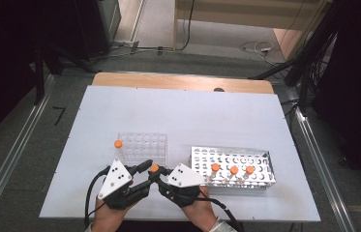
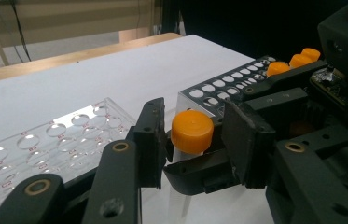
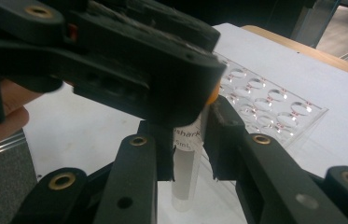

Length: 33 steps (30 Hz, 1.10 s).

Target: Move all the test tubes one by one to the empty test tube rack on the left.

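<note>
One clear plastic tube with an orange screw cap (image 1: pixel 154 168) stands upright between the two tools, near the front edge of the white counter (image 1: pixel 183 111). In the left tool view its orange cap (image 2: pixel 191 131) sits between the left tool's two black jaws. The left tool (image 1: pixel 145 170) has its jaws around the cap, but I cannot tell if they press on it or not. The right tool (image 3: pixel 189 140) is clenched on the tube's clear body, just under the cap, and the right tool view shows its two jaws touching the tube (image 3: pixel 186 168) on both sides. In that view the bottom of the tube looks to be at or just above the counter; I cannot tell which. The two tools meet tip to tip over the tube, and a hand holds each one from the bottom of the high view. Just behind the left tool lies a clear plastic rack with round holes (image 1: pixel 144 149), and one more orange-capped tube (image 1: pixel 118 145) stands at its left corner. To the right of the right tool sits a shiny metal rack with many holes (image 1: pixel 246 157). Three orange-capped tubes (image 1: pixel 233 170) stand in a row near its front side.
</note>
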### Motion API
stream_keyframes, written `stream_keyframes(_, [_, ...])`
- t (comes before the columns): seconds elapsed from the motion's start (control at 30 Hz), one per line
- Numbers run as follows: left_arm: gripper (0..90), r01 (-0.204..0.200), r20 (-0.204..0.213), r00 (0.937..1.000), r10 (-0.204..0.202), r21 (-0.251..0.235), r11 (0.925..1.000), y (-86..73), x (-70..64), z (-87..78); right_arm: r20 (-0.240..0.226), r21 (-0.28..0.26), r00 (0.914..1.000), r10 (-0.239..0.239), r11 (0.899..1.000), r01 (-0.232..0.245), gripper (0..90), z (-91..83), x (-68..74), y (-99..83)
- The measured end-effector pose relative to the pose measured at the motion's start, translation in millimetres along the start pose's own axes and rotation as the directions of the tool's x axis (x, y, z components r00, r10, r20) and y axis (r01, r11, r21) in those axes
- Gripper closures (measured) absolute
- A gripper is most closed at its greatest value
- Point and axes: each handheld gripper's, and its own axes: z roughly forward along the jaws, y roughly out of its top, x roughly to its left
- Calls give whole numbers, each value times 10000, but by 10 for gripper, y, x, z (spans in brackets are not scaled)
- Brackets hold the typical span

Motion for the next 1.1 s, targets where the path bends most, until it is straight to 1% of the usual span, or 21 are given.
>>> stream_keyframes(0.1, [610,14,13,10000,-14,7,10000,-2,-3,8,-33,10,10000,-1,10000,1,719,2,8,-1])
stream_keyframes(0.2, [655,1,-64,10000,-1,44,10000,-6,0,8,-49,22,10000,-11,10000,12,719,3,15,-2])
stream_keyframes(0.27, [683,69,-40,10000,-69,8,10000,-10,10,7,-55,17,10000,0,10000,0,719,0,17,-1])
stream_keyframes(0.6, [698,143,17,9999,-143,26,9999,-9,19,14,-95,44,9999,75,10000,-75,712,-2,5,-2])
stream_keyframes(0.63, [698,171,20,9999,-171,-1,9999,-8,24,13,-239,65,9996,160,9999,-158,639,-4,-10,-2])
stream_keyframes(0.67, [698,244,29,9997,-244,-43,9997,-6,29,12,-239,65,9996,160,9999,-158,639,-4,-10,-2])
stream_keyframes(0.73, [699,327,14,9995,-327,-92,9994,-1,44,7,-478,163,9985,277,9995,-270,555,-4,-33,2])
stream_keyframes(0.8, [699,366,-4,9993,-366,-106,9993,4,59,3,-550,204,9976,410,9990,-399,462,-11,-51,6])
stream_keyframes(0.87, [699,408,-33,9992,-409,-142,9991,10,69,-4,-606,288,9964,594,9979,-578,414,-24,-80,13])
stream_keyframes(0.9, [699,412,-45,9991,-413,-155,9990,13,77,-8,-606,288,9964,594,9979,-578,365,-24,-80,13])
stream_keyframes(0.93, [699,427,-57,9991,-428,-172,9989,16,85,-13,-596,332,9958,693,9972,-674,328,-27,-86,17])
stream_keyframes(1.0, [699,495,-89,9987,-497,-247,9985,21,102,-22,-562,452,9956,749,9964,-724,285,-39,-99,19])
stream_keyframes(1.1, [699,570,-130,9983,-574,-255,9980,26,132,-27,-563,512,9956,751,9961,-722,264,-79,-104,23])
